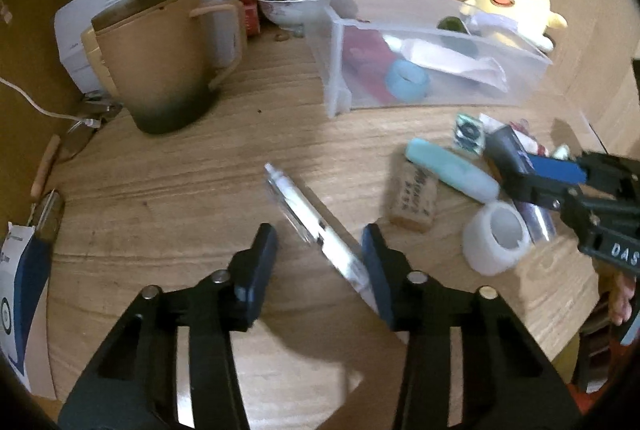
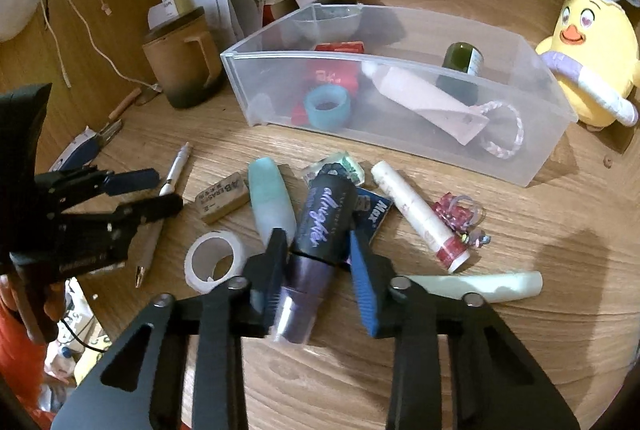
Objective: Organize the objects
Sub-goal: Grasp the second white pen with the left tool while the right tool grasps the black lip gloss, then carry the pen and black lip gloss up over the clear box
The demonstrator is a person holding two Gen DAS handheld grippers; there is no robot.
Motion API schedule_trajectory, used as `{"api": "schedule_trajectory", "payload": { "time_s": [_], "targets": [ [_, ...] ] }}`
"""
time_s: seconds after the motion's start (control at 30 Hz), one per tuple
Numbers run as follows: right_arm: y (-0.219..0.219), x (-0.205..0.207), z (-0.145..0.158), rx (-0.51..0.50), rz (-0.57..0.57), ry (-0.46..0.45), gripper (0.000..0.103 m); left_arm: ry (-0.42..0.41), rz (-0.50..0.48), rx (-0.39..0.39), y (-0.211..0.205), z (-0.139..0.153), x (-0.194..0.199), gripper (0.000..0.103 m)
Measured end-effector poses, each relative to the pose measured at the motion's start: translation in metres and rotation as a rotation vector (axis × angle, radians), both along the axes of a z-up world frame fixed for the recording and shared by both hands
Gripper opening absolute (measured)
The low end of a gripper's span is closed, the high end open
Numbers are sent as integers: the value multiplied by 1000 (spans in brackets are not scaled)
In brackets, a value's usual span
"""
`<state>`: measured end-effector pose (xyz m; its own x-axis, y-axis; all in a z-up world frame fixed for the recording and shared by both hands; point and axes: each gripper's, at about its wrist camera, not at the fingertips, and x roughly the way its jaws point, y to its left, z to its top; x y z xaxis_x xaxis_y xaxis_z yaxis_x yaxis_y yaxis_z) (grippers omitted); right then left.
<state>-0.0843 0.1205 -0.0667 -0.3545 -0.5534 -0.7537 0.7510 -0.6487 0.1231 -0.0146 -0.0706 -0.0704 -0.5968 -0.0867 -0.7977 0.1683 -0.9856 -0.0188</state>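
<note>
Right claw [image 2: 318,258] clamped on dark tube [image 2: 320,226] near bin [image 2: 400,70], rigid, slick, best held mid-body; left claw [image 1: 320,250] apart astride light pen [image 1: 304,214].

White pen [image 1: 308,218] lies slantwise on wood; dark tube [image 2: 320,226] amid clutter

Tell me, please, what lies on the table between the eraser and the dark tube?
A mint-green tube lies between the eraser and the dark tube, plainest in the right wrist view.
</note>
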Motion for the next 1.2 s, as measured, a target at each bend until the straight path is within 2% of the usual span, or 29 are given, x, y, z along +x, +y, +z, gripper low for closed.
{"api": "schedule_trajectory", "payload": {
  "time_s": [0.13, 0.2, 0.47, 0.9, 1.2],
  "targets": [
    [0, 1, 2, -4, -9, 19, 25, 15, 32, 2, -9, 0, -4, 16],
    [2, 1, 3, -9, -13, 26, 25, 18, 47, 6, -13, 0, -3, 13],
    [10, -1, 21, -59, -34, 49, 24, 58, 78, 12, -15, 11, 10, 13],
    [25, -17, 51, -147, -96, 85, 24, 219, 39, 36, 3, 62, 6, 13],
    [33, -29, 73, -191, -135, 141, 24, 305, 13, 49, 12, 91, -4, 12]
  ]
}}
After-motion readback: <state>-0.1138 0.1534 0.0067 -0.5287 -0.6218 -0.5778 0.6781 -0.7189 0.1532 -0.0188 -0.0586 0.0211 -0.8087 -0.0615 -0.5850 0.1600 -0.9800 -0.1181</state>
